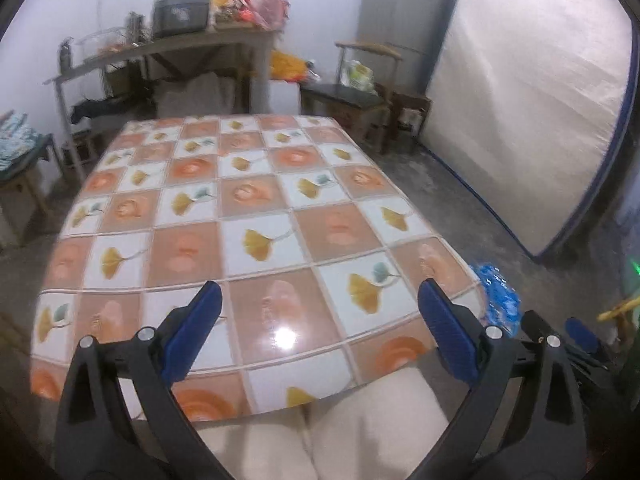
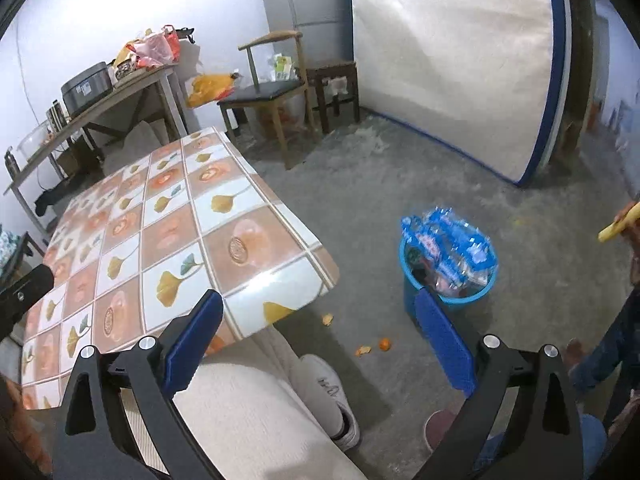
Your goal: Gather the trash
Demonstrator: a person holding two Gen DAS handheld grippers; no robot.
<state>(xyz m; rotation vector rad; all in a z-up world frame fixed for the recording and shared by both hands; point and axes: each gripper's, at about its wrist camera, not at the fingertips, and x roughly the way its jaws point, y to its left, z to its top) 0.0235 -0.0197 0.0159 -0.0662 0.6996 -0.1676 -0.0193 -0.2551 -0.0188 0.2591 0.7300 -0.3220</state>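
Note:
A blue trash bin (image 2: pixel 412 296) stands on the floor right of the table, with a crumpled blue plastic wrapper (image 2: pixel 452 240) sticking out of its top; the wrapper also shows in the left wrist view (image 1: pixel 498 296). My right gripper (image 2: pixel 320 316) is open and empty, above the floor between the table corner and the bin. My left gripper (image 1: pixel 320 304) is open and empty, over the near edge of the table (image 1: pixel 256 200), whose flowered checked top carries nothing. Small orange peel scraps (image 2: pixel 384 345) lie on the floor near the bin.
The person's legs in white trousers (image 2: pixel 256 412) and a white shoe (image 2: pixel 328 392) are below the grippers. A chair (image 2: pixel 264 92), a stool (image 2: pixel 336 80) and a leaning mattress (image 2: pixel 460 60) stand behind. A cluttered shelf (image 1: pixel 160 44) lines the back wall. Another person stands at the right (image 2: pixel 616 344).

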